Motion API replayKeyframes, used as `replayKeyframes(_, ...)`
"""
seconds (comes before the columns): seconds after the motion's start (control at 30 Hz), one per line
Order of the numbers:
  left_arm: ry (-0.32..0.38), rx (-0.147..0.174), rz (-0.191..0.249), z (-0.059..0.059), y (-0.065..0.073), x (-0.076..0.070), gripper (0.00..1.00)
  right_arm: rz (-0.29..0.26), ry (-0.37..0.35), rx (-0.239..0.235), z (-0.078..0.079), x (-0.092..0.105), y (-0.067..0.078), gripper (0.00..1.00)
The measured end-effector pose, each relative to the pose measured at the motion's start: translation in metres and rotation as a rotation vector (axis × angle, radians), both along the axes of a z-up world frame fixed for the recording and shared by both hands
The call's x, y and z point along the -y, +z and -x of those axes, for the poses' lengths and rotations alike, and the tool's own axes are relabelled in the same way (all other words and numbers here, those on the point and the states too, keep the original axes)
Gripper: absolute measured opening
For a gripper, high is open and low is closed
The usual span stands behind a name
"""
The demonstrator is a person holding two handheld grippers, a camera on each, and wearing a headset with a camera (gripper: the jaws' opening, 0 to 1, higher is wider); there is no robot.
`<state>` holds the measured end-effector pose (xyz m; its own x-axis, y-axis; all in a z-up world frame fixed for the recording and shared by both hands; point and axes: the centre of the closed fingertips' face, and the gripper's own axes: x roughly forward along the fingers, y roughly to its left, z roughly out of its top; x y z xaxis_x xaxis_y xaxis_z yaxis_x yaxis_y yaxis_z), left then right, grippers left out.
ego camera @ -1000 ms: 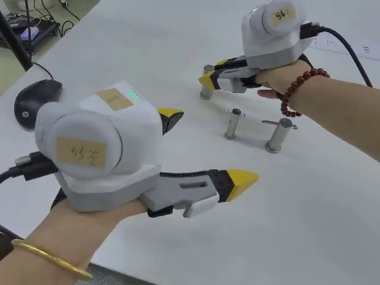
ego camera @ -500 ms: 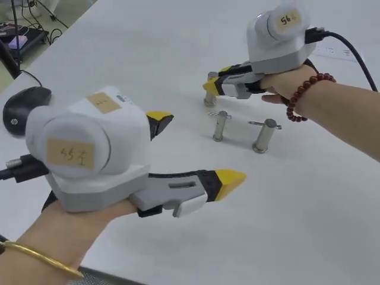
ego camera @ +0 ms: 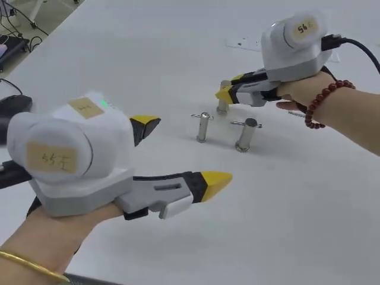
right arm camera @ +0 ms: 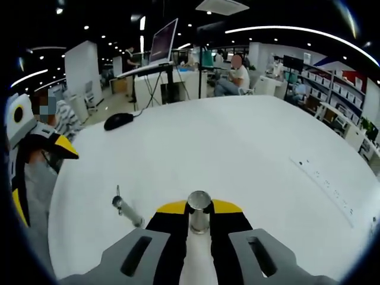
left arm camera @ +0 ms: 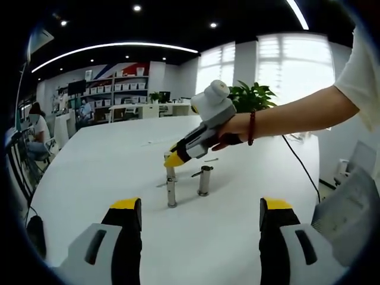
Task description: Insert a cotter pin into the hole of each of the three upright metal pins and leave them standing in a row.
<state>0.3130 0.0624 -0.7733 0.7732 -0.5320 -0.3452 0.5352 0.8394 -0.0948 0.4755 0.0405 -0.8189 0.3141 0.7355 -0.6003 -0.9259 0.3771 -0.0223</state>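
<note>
- Seen against the two other pins, the right gripper (ego camera: 226, 94) and the metal pin (right arm camera: 199, 218) it carries have shifted to the right. A second ago they were behind and left of the middle pin (ego camera: 202, 127); now they are behind the gap between it and the outer pin (ego camera: 246, 136). Part of this may come from the moving camera.
- Its jaws pinch the metal pin just below the top. The pin is upright, but I cannot tell if its foot touches the tabletop (ego camera: 297, 208).
- The left gripper (ego camera: 181, 149) hangs well apart, nearer to the person, with jaws spread wide and holding nothing.
- A first cotter pin (ego camera: 198, 115) crosses the head of the middle pin and a second cotter pin (ego camera: 240, 124) that of the outer pin. On the held one I see none.
- Risk, in my judgement: if it is released tilted or above the surface, the metal pin may fall and knock its near neighbours. The row may also be closed with one hole still empty.
- Writing: the left label (ego camera: 51, 159) is handwritten and seems to begin with "55". The right label (ego camera: 305, 27) looks like "56", seen turned.
</note>
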Motion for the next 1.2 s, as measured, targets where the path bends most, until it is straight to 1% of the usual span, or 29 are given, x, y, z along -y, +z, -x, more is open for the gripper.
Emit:
replayKeyframes(0.1, -0.007, -0.003, 0.000, 0.001, -0.001, 0.002, 0.81, 0.005, -0.009, 0.002, -0.002, 0.010, -0.001, 0.14)
replayKeyframes(0.3, -0.020, -0.010, -0.005, 0.002, -0.003, 0.005, 0.81, 0.002, -0.037, 0.005, 0.004, 0.027, 0.004, 0.14)
replayKeyframes(0.37, -0.022, -0.012, -0.004, 0.003, -0.003, 0.006, 0.81, 0.002, -0.046, 0.005, 0.003, 0.031, 0.003, 0.14)
replayKeyframes(0.43, -0.025, -0.013, -0.002, 0.003, -0.004, 0.007, 0.81, 0.002, -0.056, 0.006, 0.005, 0.038, 0.004, 0.14)
replayKeyframes(0.5, -0.026, -0.014, -0.002, 0.003, -0.004, 0.007, 0.81, 0.003, -0.062, 0.006, 0.004, 0.041, 0.004, 0.14)
replayKeyframes(0.57, -0.028, -0.014, -0.002, 0.003, -0.004, 0.007, 0.81, 0.007, -0.068, 0.012, 0.006, 0.047, 0.005, 0.14)
replayKeyframes(0.77, -0.030, -0.013, -0.003, 0.004, -0.004, 0.008, 0.81, 0.016, -0.070, 0.024, 0.017, 0.060, 0.009, 0.14)
replayKeyframes(0.87, -0.030, -0.013, -0.004, 0.005, -0.004, 0.007, 0.81, 0.028, -0.065, 0.029, 0.021, 0.066, 0.008, 0.14)
replayKeyframes(1.2, -0.037, -0.010, -0.008, 0.006, -0.004, 0.009, 0.80, 0.026, -0.056, 0.015, 0.051, 0.085, 0.005, 0.14)
